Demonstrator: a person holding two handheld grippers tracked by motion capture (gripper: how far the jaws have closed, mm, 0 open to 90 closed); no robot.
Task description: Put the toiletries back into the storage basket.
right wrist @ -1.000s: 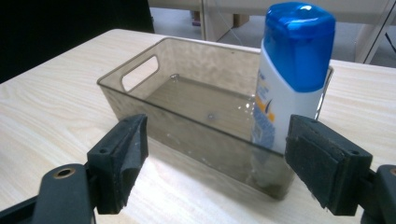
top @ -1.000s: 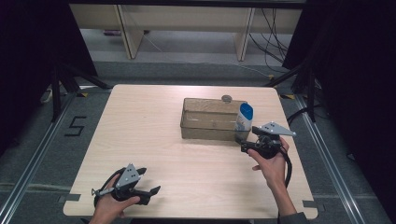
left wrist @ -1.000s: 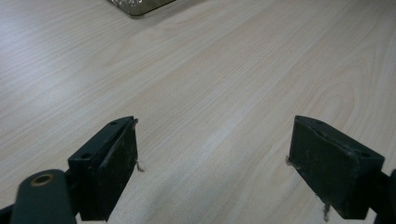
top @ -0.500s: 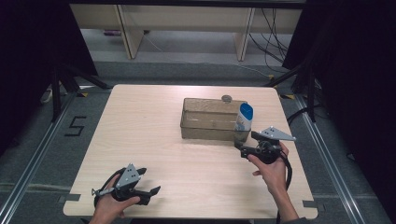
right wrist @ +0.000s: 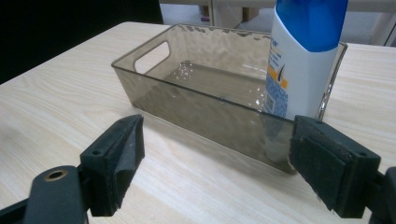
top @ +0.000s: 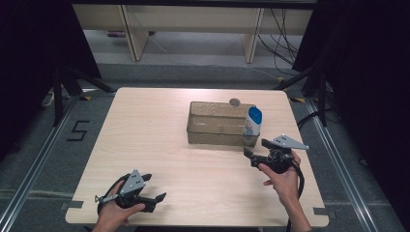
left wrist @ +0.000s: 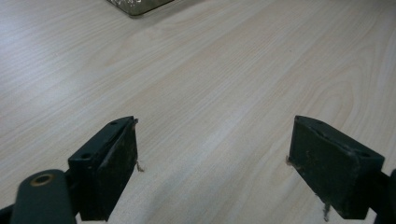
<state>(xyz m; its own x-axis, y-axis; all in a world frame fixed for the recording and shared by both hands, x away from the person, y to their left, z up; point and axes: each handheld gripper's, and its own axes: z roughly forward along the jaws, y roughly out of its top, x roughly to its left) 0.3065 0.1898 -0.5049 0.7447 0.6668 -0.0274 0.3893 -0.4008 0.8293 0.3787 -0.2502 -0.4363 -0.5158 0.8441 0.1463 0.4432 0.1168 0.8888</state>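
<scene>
Drawn back from the bottle (top: 253, 122) standing in the bin (top: 217, 130), the right gripper (top: 255, 151) gapes empty.

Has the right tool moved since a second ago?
Yes. The right tool, jaws just opened with nothing between them, has pulled back toward the person, away from the smoky transparent plastic bin holding the white bottle with the blue cap.

Black right gripper (top: 255, 154), left gripper (top: 155, 197): grey triangular top plates, black cables, worn jaws.

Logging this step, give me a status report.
Both grippers open, empty: left low near table edge, right jaws just opened, before bin. Bottle upright in bin's right end. Nothing in the way.
</scene>
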